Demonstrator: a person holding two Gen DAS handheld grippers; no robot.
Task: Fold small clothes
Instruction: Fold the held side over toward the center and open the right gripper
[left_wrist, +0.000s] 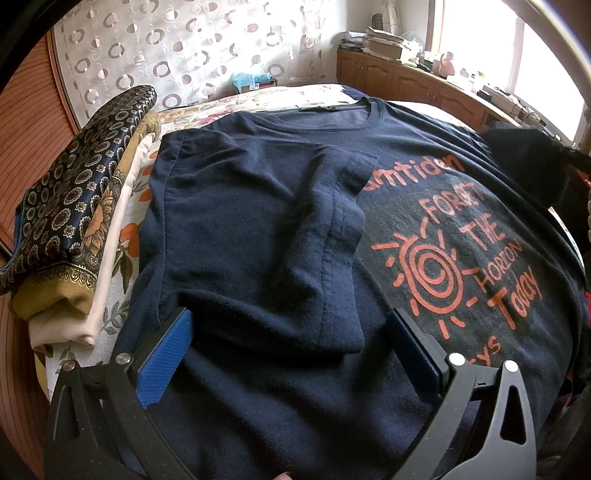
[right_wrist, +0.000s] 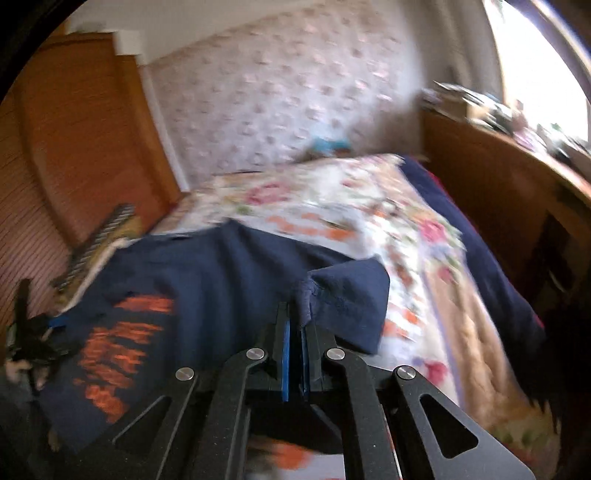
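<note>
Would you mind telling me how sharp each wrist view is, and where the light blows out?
Left wrist view: sharp, the orange print on the navy T-shirt readable, the window at top right blown out white. Right wrist view: motion-blurred throughout, print smeared into streaks, floral bedspread soft; only the right gripper, shut on a T-shirt sleeve, looks crisp.

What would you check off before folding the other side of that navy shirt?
1. Right tool shut on the navy T-shirt sleeve: ok.
2. Left tool open, over the shirt, holding nothing: ok.
3. Left side already folded inward, lying fairly flat: ok.
4. Stack of folded clothes beside the shirt, not touching it: ok.
5. How much cloth the right tool pinches: cannot tell, blurred.
6. Shirt's hem straight: cannot tell, hidden.
</note>
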